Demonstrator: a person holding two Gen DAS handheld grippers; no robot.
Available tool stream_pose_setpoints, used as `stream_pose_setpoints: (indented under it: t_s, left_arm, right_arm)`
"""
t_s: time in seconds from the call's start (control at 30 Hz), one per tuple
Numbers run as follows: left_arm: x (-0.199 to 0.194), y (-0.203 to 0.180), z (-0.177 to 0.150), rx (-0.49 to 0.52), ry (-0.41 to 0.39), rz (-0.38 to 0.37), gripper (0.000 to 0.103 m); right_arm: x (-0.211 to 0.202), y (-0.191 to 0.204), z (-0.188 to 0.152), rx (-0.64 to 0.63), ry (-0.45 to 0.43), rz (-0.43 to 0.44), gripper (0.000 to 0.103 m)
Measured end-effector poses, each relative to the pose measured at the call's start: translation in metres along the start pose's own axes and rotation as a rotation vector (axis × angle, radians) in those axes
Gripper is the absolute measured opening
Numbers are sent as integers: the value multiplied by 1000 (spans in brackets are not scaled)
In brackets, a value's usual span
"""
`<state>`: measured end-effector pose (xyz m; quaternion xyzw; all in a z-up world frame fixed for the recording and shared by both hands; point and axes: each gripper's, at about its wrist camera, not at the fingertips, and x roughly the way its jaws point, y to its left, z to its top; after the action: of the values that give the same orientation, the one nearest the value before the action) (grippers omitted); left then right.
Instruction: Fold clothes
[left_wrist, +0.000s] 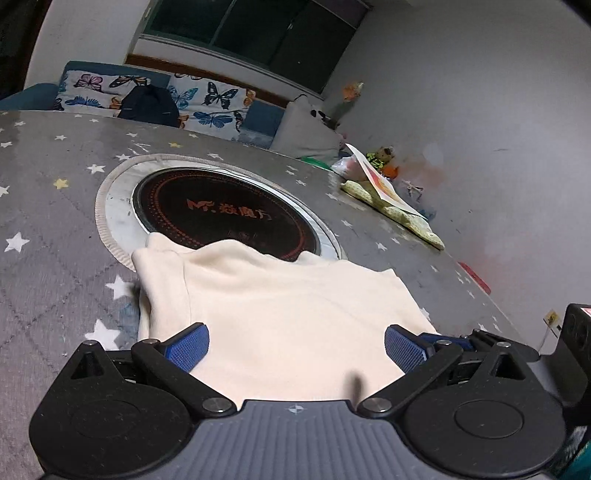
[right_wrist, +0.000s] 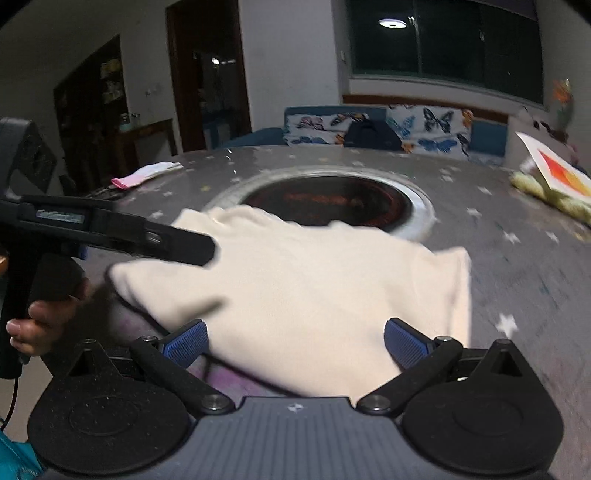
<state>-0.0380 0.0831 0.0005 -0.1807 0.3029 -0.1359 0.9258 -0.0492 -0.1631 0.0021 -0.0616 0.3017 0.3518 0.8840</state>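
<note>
Folding: you work a cream garment (left_wrist: 280, 317) lying on the star-print bench (left_wrist: 55, 221), its far edge over the round cooktop (left_wrist: 225, 214).
Left tongs (left_wrist: 296, 349): pads spread apart, holding nothing.
Right tongs (right_wrist: 295, 343): likewise spread, above the near hem.
Advice: pinch both near corners evenly, then lift together so the fold lands square.

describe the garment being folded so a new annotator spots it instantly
Find the round black cooktop set into the star-print grey tablecloth. The cream garment lies just in front, its far edge overlapping the cooktop's rim. It is the only plain, pale item; the other cloths are patterned yellow-green or pink-edged white.
</note>
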Motion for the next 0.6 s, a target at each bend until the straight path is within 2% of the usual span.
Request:
stream_pose_setpoints:
  t_s: [0.23, 0.43, 0.6]
  left_arm:
    - [-8, -5, 8, 14, -17, 26, 103]
    - [-7, 18, 21, -119, -33, 7, 103]
    - [0, 26, 32, -153, -28, 20, 103]
  right_arm:
    - [-16, -13, 11, 33, -29, 28, 103]
    - [14, -26, 34, 14, -29, -18, 103]
    - [45, -36, 47, 45, 19, -26, 103]
